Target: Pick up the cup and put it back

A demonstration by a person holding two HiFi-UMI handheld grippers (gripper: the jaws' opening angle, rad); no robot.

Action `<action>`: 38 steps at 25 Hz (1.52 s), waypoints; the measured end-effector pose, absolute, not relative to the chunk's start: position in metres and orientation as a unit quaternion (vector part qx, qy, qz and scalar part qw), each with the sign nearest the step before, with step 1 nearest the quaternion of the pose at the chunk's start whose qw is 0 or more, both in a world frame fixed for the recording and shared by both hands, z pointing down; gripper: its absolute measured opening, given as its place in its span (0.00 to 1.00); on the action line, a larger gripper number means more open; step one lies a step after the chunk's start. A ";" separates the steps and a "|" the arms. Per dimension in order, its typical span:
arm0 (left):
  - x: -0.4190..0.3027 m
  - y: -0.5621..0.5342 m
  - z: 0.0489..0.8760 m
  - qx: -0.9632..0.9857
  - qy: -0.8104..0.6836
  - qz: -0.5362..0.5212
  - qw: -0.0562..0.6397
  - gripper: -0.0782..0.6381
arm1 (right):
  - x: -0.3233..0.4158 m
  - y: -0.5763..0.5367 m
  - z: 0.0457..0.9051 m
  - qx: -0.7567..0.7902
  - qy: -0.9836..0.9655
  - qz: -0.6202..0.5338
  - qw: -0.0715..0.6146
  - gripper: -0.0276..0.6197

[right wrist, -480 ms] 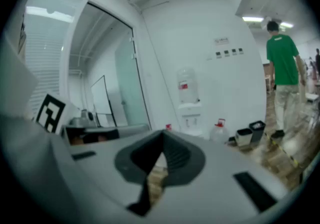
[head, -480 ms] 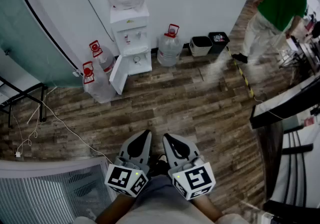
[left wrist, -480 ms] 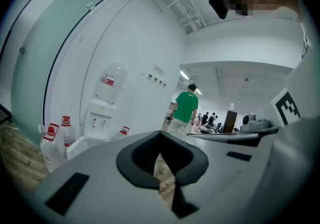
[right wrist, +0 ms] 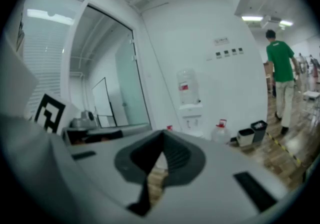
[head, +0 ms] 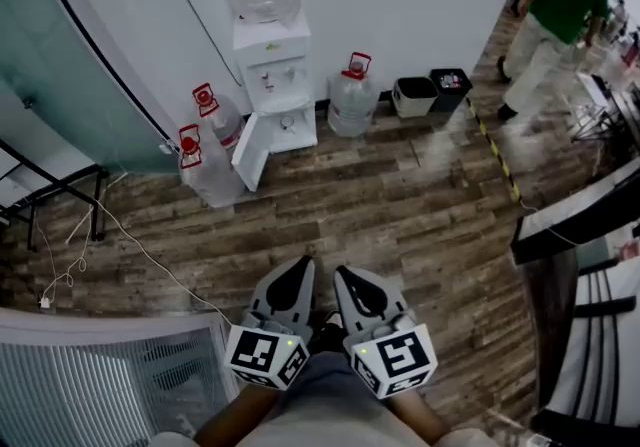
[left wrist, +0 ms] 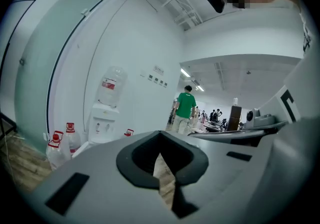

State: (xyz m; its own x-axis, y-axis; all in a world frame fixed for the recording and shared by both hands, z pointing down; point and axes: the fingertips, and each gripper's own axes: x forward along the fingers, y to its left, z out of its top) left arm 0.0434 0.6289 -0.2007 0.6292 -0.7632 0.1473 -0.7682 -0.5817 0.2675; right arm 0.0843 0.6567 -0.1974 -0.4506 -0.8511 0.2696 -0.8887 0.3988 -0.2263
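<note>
No cup shows in any view. In the head view my left gripper (head: pixel 297 273) and right gripper (head: pixel 350 281) are held side by side close to my body, over a wooden floor, pointing towards a white water dispenser (head: pixel 275 85). Both have their jaws together with nothing between them. The left gripper view looks over its closed jaws, left gripper (left wrist: pixel 159 135), at the dispenser (left wrist: pixel 104 120). The right gripper view has the right gripper (right wrist: pixel 162 135) in front, with the dispenser (right wrist: pixel 190 113) far off.
The dispenser's lower door (head: pixel 255 150) hangs open. Three water bottles (head: pixel 352 95) (head: pixel 222 115) (head: pixel 205 170) stand beside it, two bins (head: pixel 413 95) (head: pixel 451 87) to its right. A person in green (head: pixel 555 5) walks at top right. Desks (head: pixel 575 215) line the right; a cable (head: pixel 130 245) crosses the floor.
The person in green has stepped farther off towards the top right. The whole view has shifted slightly; both grippers keep the same pose, side by side.
</note>
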 end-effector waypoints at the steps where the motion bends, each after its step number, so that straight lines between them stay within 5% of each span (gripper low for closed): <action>1: 0.043 0.628 -0.203 0.889 -0.434 0.010 0.148 0.12 | 0.085 0.655 -0.198 0.521 -0.835 0.171 0.051 0.08; 38: -0.009 0.481 -0.187 0.870 -0.457 0.018 0.185 0.12 | 0.033 0.505 -0.177 0.500 -0.837 0.198 0.098 0.08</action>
